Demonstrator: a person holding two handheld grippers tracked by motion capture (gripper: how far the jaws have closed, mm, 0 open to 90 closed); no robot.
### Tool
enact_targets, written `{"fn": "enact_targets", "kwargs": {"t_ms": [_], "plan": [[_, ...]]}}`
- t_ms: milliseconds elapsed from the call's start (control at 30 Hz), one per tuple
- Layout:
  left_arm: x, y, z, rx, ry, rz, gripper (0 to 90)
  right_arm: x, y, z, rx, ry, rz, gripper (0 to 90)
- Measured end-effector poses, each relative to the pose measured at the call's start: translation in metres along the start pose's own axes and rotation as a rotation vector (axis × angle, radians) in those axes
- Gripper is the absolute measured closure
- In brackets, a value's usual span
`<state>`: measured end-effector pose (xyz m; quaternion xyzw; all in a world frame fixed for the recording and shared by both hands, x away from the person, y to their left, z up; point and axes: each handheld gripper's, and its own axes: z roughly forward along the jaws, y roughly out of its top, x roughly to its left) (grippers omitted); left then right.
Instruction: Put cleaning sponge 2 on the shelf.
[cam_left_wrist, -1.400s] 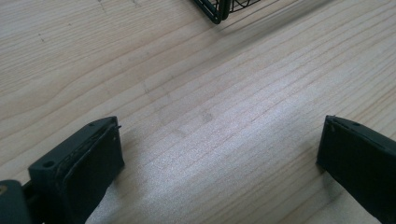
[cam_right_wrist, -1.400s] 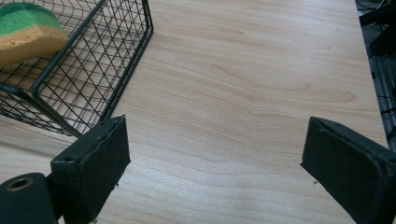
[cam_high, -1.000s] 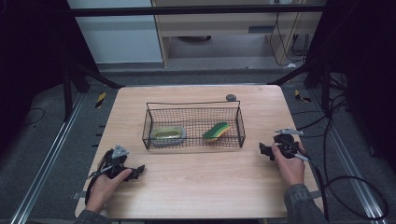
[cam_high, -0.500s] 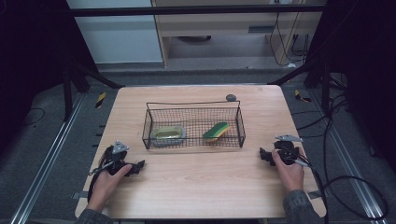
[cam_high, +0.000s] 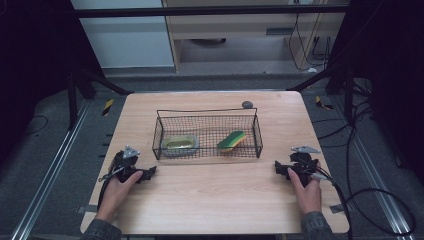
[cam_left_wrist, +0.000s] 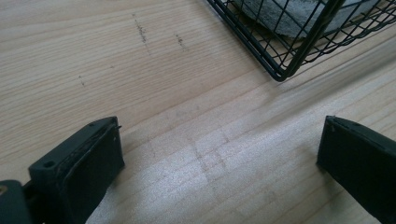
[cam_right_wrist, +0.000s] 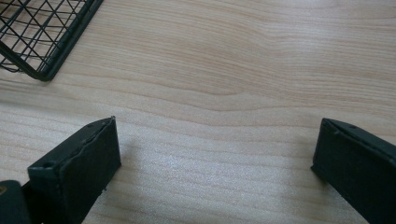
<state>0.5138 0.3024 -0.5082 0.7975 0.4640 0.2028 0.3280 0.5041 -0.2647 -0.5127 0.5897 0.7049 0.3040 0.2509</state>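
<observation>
We note the left gripper (cam_high: 150, 173) resting low on the table (cam_high: 215, 200), jaws wide and empty, aimed at the wire basket's (cam_high: 208, 135) near-left corner. Inside lie a grey pad (cam_high: 179, 145) at left and a yellow-green sponge (cam_high: 231, 140) at right. The right gripper (cam_high: 278, 168) mirrors it; its jaws have just been opening, nothing between them. We judge both are parked clear of the basket.

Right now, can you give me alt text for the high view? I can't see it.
A black wire basket stands mid-table holding a grey dish and a green-and-yellow sponge. The left gripper and right gripper rest on the wooden table at either side, holding nothing.
</observation>
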Motion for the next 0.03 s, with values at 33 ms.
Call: {"fn": "enact_targets", "kwargs": {"t_ms": [33], "plan": [[0.0, 0.0, 0.0, 0.0, 0.0, 0.0, 0.0, 0.0003, 0.0001, 0.0001, 0.001, -0.002, 0.001, 0.6]]}}
